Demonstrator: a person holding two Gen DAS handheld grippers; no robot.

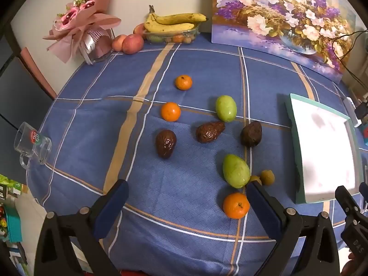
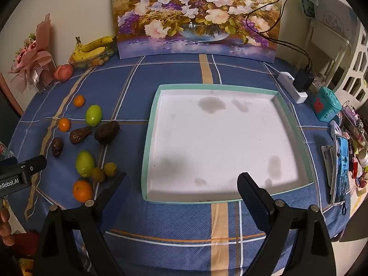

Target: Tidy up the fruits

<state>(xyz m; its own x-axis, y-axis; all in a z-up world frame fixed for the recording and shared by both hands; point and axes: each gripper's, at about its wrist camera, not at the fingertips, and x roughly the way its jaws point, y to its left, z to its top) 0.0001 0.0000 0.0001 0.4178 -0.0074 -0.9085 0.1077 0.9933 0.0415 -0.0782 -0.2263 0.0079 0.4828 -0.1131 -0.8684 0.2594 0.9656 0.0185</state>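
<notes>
Loose fruit lies on the blue checked tablecloth: three oranges (image 1: 236, 205) (image 1: 170, 111) (image 1: 183, 82), two green mangoes (image 1: 236, 171) (image 1: 225, 108), three dark avocados (image 1: 165, 143) (image 1: 209, 131) (image 1: 251, 133) and two small olive-green fruits (image 1: 267, 177). A shallow white tray with a teal rim (image 2: 150, 115) sits to their right and holds nothing. My left gripper (image 1: 187, 193) hangs open above the near cloth, with the nearest orange just inside its right finger. My right gripper (image 2: 184, 184) stands open over the tray's near edge, holding nothing.
At the back stand a container with bananas (image 1: 171, 23), peaches (image 1: 133, 43), a pink bouquet (image 1: 79, 27) and a flower painting (image 2: 195, 16). A glass mug (image 1: 32, 143) lies at the left table edge. A power strip (image 2: 292, 87), a phone (image 2: 341, 168) and clutter line the right side.
</notes>
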